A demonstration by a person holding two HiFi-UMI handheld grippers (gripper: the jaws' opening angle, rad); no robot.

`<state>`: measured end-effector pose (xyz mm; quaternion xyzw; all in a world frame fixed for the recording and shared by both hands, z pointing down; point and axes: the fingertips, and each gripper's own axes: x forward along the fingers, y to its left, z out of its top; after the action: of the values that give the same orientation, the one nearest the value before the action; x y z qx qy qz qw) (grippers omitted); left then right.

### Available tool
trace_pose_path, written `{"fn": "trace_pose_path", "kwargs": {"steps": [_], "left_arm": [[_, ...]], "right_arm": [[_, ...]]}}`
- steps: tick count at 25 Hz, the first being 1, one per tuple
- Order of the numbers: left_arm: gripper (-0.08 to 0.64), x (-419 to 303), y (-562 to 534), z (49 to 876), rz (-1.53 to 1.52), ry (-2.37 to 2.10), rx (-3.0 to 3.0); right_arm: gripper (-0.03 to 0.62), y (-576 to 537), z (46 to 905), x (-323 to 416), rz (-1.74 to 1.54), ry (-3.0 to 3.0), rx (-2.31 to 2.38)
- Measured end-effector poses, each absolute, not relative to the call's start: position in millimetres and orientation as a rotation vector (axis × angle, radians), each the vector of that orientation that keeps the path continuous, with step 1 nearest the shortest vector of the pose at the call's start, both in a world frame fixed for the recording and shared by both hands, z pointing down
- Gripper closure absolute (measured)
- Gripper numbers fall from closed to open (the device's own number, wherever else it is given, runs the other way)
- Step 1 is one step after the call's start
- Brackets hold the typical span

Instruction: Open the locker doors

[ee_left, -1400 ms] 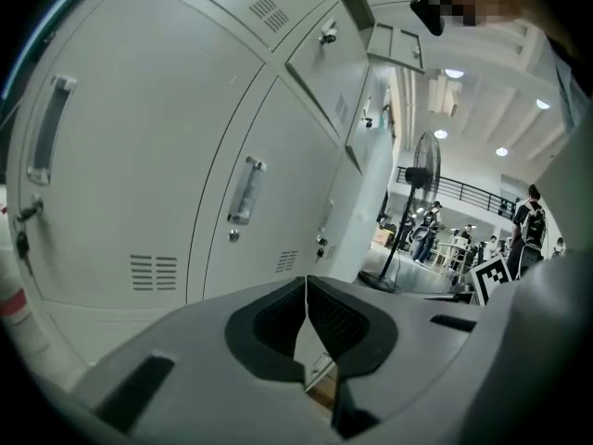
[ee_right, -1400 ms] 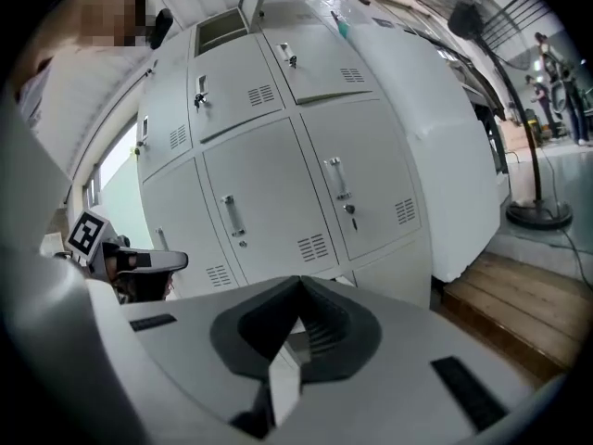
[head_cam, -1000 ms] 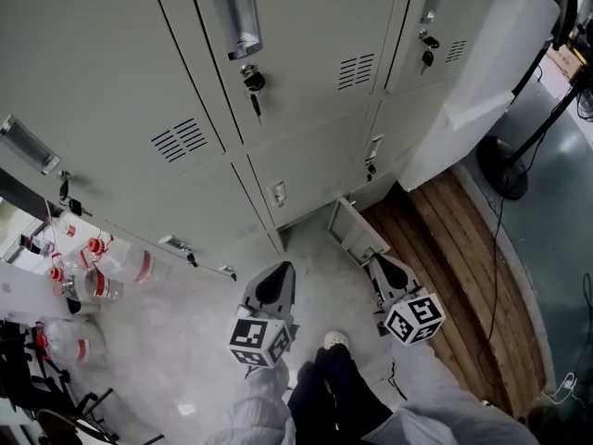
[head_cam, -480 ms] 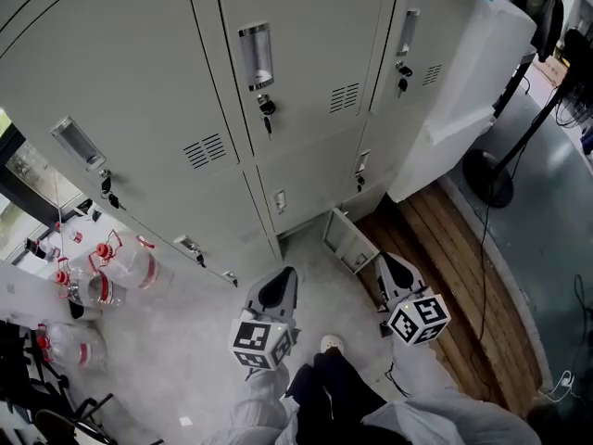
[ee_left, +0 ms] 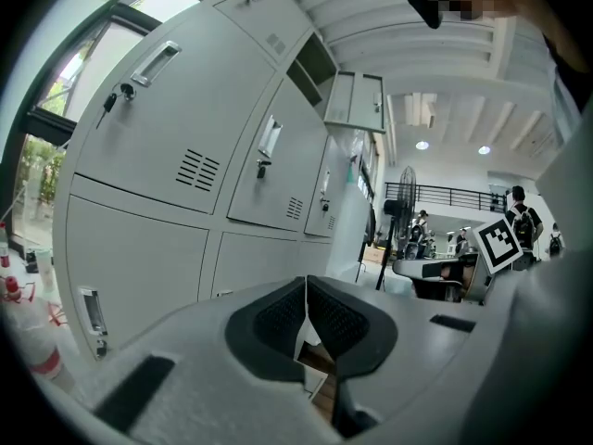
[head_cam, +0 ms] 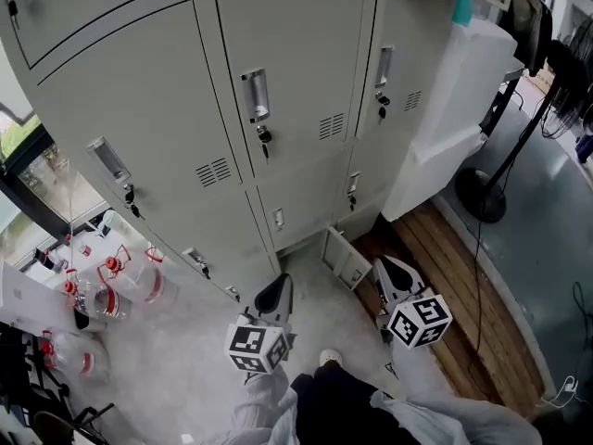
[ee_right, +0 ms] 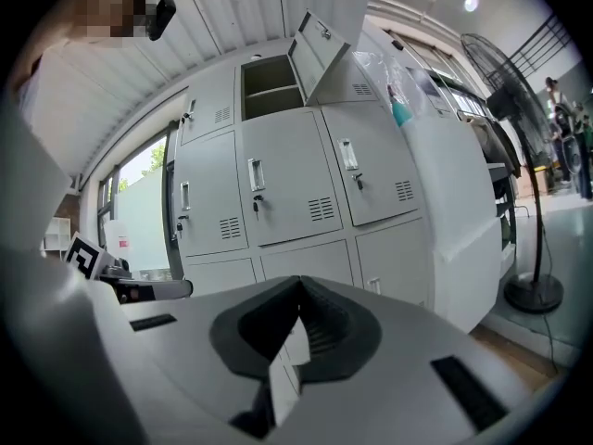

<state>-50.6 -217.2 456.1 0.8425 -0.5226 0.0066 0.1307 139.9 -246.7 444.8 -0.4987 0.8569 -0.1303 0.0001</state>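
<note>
Both tools are closed, pads together with nothing between them. The left tool point(head_cam: 278, 292) and the right tool point(head_cam: 382, 267) are held low, apart from the bank of pale grey metal lockers point(head_cam: 287, 109) ahead. One small bottom-row locker door point(head_cam: 345, 260) stands swung out above the floor. Clear plastic jugs with red caps point(head_cam: 120, 281) sit on the floor at left; their contents cannot be told. The right gripper view, unlike the head view, looks into an open top-row compartment point(ee_right: 273, 86) with a shelf inside and its door point(ee_right: 324, 49) swung out.
</note>
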Motion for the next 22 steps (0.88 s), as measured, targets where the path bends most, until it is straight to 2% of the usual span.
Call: {"fn": "trace_pose_path", "kwargs": {"steps": [14, 22], "left_arm": [[0.548, -46.5, -200.4, 410.4, 0.047, -1.572, 2.476], [0.548, -48.5, -211.1, 403.8, 0.063, -1.598, 2.482]], "right_arm": [[0.591, -237.2, 390.6, 163.4, -0.406, 2.654, -1.514], [0.591, -247.9, 391.3, 156.2, -0.393, 2.665, -1.461]]}}
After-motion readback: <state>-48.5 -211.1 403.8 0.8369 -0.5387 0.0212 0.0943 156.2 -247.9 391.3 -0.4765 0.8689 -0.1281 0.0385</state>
